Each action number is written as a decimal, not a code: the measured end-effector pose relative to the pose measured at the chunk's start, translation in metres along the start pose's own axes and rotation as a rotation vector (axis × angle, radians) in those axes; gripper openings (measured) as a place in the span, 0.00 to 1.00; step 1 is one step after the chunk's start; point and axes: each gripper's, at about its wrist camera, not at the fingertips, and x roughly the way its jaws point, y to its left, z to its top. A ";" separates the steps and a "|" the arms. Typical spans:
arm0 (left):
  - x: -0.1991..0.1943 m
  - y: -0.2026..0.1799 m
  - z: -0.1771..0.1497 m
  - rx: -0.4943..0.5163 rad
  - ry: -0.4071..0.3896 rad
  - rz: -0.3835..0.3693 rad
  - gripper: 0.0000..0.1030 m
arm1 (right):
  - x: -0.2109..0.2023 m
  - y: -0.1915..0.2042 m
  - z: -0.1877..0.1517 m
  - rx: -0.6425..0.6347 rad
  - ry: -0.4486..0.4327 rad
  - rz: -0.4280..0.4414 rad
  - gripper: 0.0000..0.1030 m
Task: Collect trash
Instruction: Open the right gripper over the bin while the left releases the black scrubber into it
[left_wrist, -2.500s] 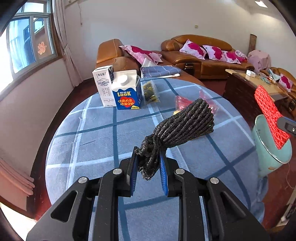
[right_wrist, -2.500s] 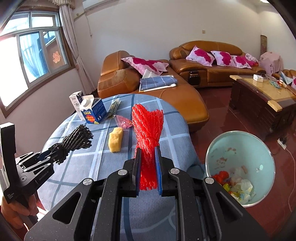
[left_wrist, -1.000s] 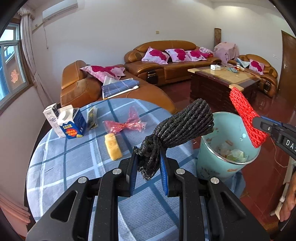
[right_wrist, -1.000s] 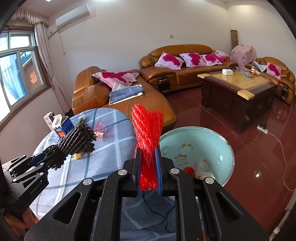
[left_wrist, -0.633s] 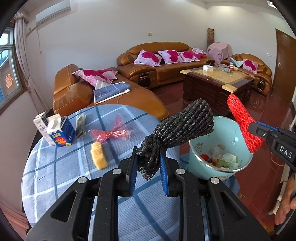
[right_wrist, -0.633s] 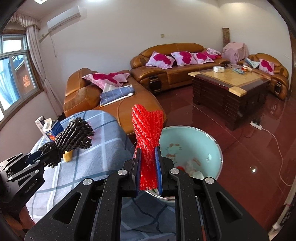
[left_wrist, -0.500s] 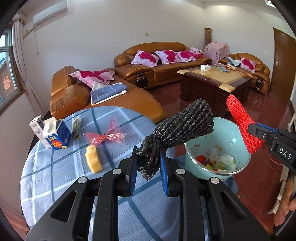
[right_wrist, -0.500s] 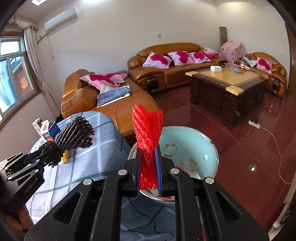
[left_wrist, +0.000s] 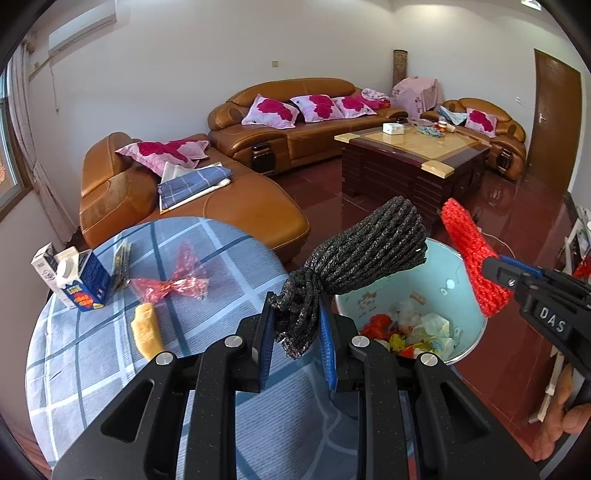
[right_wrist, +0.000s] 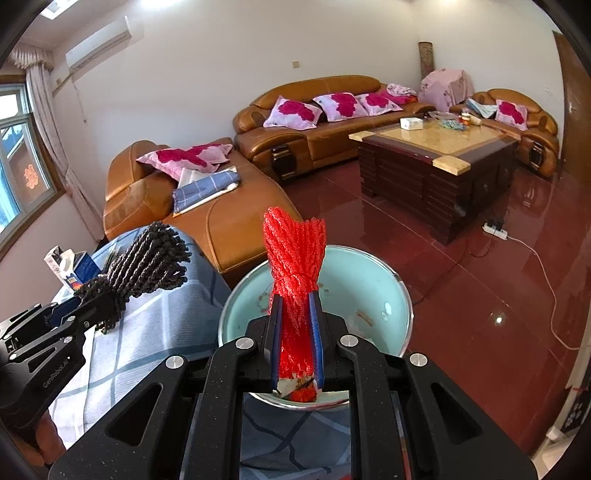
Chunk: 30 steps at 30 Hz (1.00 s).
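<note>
My left gripper (left_wrist: 295, 317) is shut on a black foam net (left_wrist: 362, 254), held over the table's right edge beside the pale green trash bin (left_wrist: 458, 266). My right gripper (right_wrist: 296, 306) is shut on a red foam net (right_wrist: 295, 243), which hangs above the bin (right_wrist: 399, 306) with its tip pointing up. In the left wrist view the red net (left_wrist: 469, 254) and right gripper (left_wrist: 517, 275) sit over the bin's far right rim. The black net (right_wrist: 155, 254) shows at left in the right wrist view. Mixed trash lies in the bin.
On the round table with a blue checked cloth (left_wrist: 92, 354) lie a yellow piece (left_wrist: 147, 330), a pink wrapper (left_wrist: 173, 284), a dark packet (left_wrist: 121, 262) and two cartons (left_wrist: 79, 282). Brown sofas (left_wrist: 280, 122) and a wooden coffee table (left_wrist: 410, 162) stand behind on red floor.
Both grippers have swung right, away from the table's items and toward the bin. The bin now sits larger and closer under the red net; both nets stay held.
</note>
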 end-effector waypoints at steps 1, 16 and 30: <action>0.002 -0.002 0.001 0.001 0.001 -0.004 0.21 | 0.002 -0.001 0.000 0.001 0.003 -0.002 0.14; 0.041 -0.026 0.008 0.006 0.068 -0.041 0.22 | 0.026 -0.022 -0.002 0.035 0.037 -0.064 0.14; 0.077 -0.050 0.013 0.025 0.126 -0.022 0.22 | 0.059 -0.030 -0.003 0.035 0.094 -0.103 0.15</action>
